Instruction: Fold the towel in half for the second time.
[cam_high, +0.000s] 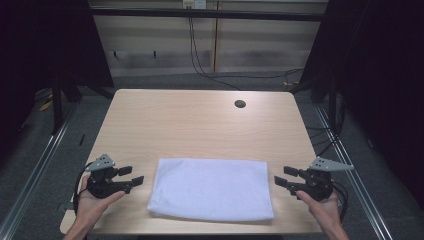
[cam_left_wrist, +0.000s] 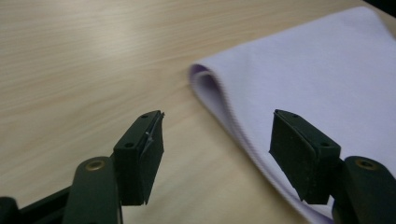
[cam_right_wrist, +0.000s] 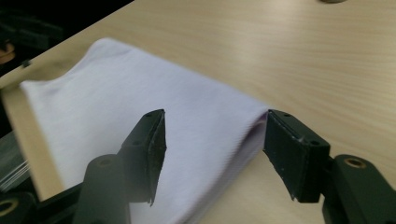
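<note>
A white folded towel (cam_high: 211, 188) lies flat near the table's front edge, between my two grippers. My left gripper (cam_high: 131, 176) is held just left of the towel's left edge, open, with nothing between its jaws. In the left gripper view the towel (cam_left_wrist: 317, 79) has its folded corner just ahead of the open gripper (cam_left_wrist: 217, 140). My right gripper (cam_high: 283, 177) is just right of the towel's right edge, also open and empty. In the right gripper view the towel (cam_right_wrist: 126, 107) lies under and ahead of the open gripper (cam_right_wrist: 215, 140), its right edge between the jaws' line.
The wooden table (cam_high: 200, 125) has a round cable hole (cam_high: 240, 104) at the back right. Black cables (cam_high: 200, 60) hang down the wall behind. Metal rails (cam_high: 35, 165) run along the floor on both sides.
</note>
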